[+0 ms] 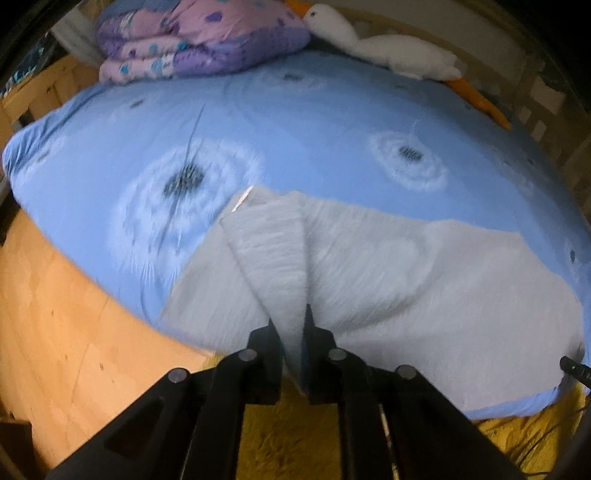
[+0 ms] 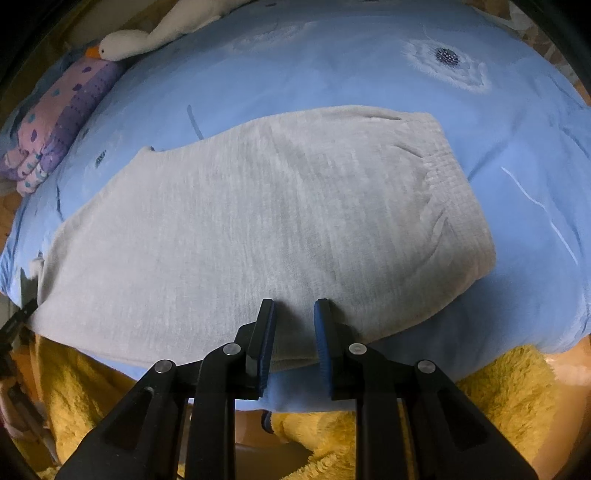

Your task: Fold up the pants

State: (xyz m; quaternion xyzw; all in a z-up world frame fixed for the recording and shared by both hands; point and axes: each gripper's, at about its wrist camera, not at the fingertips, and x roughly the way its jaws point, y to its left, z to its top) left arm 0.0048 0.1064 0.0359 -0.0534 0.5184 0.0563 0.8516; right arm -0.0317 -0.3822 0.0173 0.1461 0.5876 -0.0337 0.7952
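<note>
Grey pants [image 2: 258, 221] are laid flat on the blue sheet [image 2: 332, 74] of the bed, near its front edge, waistband [image 2: 454, 206] to the right in the right wrist view.

Left gripper [image 1: 290, 321]: fingers closed on a lifted fold of the pants [image 1: 273, 258], pinched between the pads; the cloth is pulled up into a ridge running from the fingers toward a hem corner. Rest of the pants is spread to the right on the sheet [image 1: 295, 129]. Left view is motion-blurred.

Right gripper [image 2: 293, 317]: fingers narrowly apart, straddling the near edge of the pants. Cloth is seen between the blue pads [image 2: 321, 332], but whether it is pressed cannot be told; no lift or bunching of the fabric is visible there.

At the far side of the bed: a folded purple quilt [image 1: 192, 37] and a white plush goose [image 1: 388, 48], side by side. The quilt [image 2: 62, 118] and goose [image 2: 147, 33] are seen at the upper left from the right wrist. Wooden floor [image 1: 55, 314] is visible beyond the bed's left edge. Yellow fleece [image 2: 498, 398] is seen below the bed's front edge, under both grippers.
</note>
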